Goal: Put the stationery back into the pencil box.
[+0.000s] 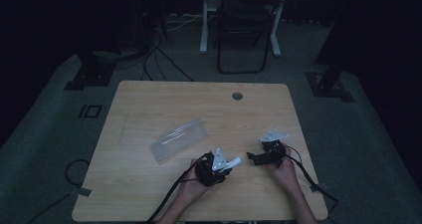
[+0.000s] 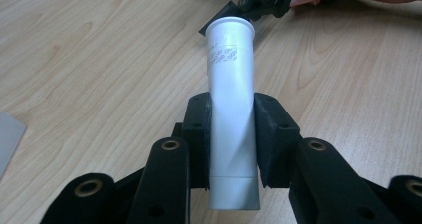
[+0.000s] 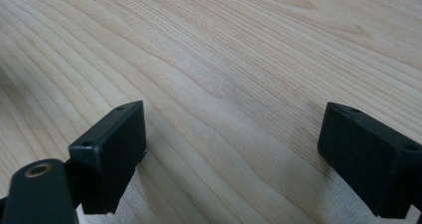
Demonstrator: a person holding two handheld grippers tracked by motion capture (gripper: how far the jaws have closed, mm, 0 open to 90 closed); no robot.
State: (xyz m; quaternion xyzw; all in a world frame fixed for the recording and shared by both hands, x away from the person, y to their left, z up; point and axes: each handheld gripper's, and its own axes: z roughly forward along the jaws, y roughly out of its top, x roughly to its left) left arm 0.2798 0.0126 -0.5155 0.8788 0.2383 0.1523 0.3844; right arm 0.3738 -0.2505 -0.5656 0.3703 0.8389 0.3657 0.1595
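The left hand-held gripper (image 2: 231,134) is clenched on a white plastic tube with small printed text on its side (image 2: 230,89); the two black pads (image 2: 196,134) press against the tube on both sides, near its capped end, and the other end of the tube points away from the gripper. In the high view this left hand-held gripper (image 1: 221,167) is low over the near part of the light wooden bench (image 1: 149,99), a little left of the middle, and the white tube (image 1: 234,161) sticks out of it to the right, toward the other gripper. The right hand-held gripper (image 1: 254,158) is just to the right of it, also near the front edge of the bench, and a hand (image 1: 284,170) holds it from behind. In the right gripper view its jaws stand wide apart with only the wood grain of the bench (image 3: 224,59) between them, so the right hand-held gripper (image 3: 231,149) is released and grasps nothing. Farther on the bench, left of the middle, a clear transparent plastic package (image 1: 180,139) lies flat, well apart from both grippers. A small round hole (image 1: 237,95) is near the far edge of the bench.
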